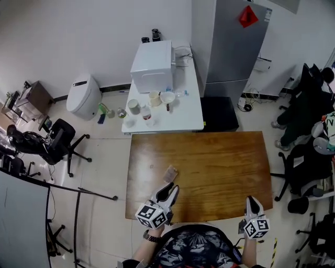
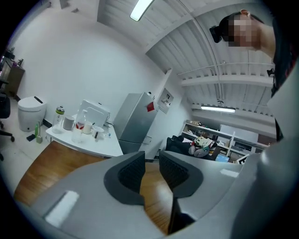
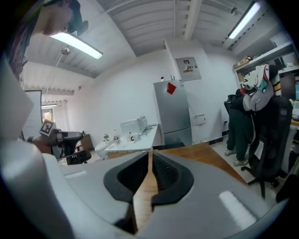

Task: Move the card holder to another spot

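My left gripper (image 1: pixel 169 189) hung with jaws slightly apart, empty; my right gripper (image 1: pixel 252 199) was shut on nothing. The small tan card holder (image 1: pixel 170 172) lay on the brown wooden worktop (image 1: pixel 220 157) just ahead of the left gripper, far from the right.

We find an office workroom with a break corner. A large wooden table (image 1: pixel 209 167) stands on pale floor tiles, with swivel chairs (image 1: pixel 57 142) to either side. Beyond its far edge, a white side table (image 1: pixel 188 118) carries cups (image 1: pixel 134 106) and a boxy white appliance (image 1: pixel 152 65), next to a tall grey fridge (image 1: pixel 230 42). Strip lights (image 2: pixel 141 8) run overhead, and loaded shelves (image 2: pixel 219 140) line one wall.
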Motion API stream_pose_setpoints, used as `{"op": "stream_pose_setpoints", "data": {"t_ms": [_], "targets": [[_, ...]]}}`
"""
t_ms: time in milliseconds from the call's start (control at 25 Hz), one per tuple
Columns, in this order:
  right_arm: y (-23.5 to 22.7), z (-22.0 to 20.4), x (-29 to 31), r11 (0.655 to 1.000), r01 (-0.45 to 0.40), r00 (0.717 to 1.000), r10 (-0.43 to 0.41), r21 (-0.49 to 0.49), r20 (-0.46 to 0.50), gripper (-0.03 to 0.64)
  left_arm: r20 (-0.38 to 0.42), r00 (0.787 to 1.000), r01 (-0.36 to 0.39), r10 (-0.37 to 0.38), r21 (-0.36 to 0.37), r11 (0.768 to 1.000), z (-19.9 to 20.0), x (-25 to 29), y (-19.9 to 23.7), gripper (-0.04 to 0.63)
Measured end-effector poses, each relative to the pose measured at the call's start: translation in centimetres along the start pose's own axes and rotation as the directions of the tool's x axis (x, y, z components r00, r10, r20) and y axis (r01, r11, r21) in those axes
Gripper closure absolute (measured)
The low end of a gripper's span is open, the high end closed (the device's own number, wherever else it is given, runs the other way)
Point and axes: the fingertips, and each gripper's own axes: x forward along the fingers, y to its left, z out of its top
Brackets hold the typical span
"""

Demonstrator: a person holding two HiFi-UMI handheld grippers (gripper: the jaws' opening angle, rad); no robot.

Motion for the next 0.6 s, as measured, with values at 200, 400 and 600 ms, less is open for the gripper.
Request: {"op": "stream_pose_setpoints", "data": {"t_ms": [200,400,600], "targets": [[0.3,1.8,0.1,0.999,-0.025,0.998,0.024,0.02,0.053,0.617,-0.001,1.0,-0.004,0.004,-0.007,1.0,-1.2,0.1,-1.6,0.5],[1.1,3.0,0.5,0.998,-0.066,0.996,0.065,0.0,0.063,0.617,0.004,0.999,-0.032,0.032,-0.016,0.999,-1.5,-0.8,-2.4,0.5],[2.2,3.5,0.7,0.994,-0.093,0.993,0.096,-0.053,0.067,0.617,0.009,0.999,-0.053,0.053,-0.011,0.999,-2.0,-1.8,-2.7,0.5]]}}
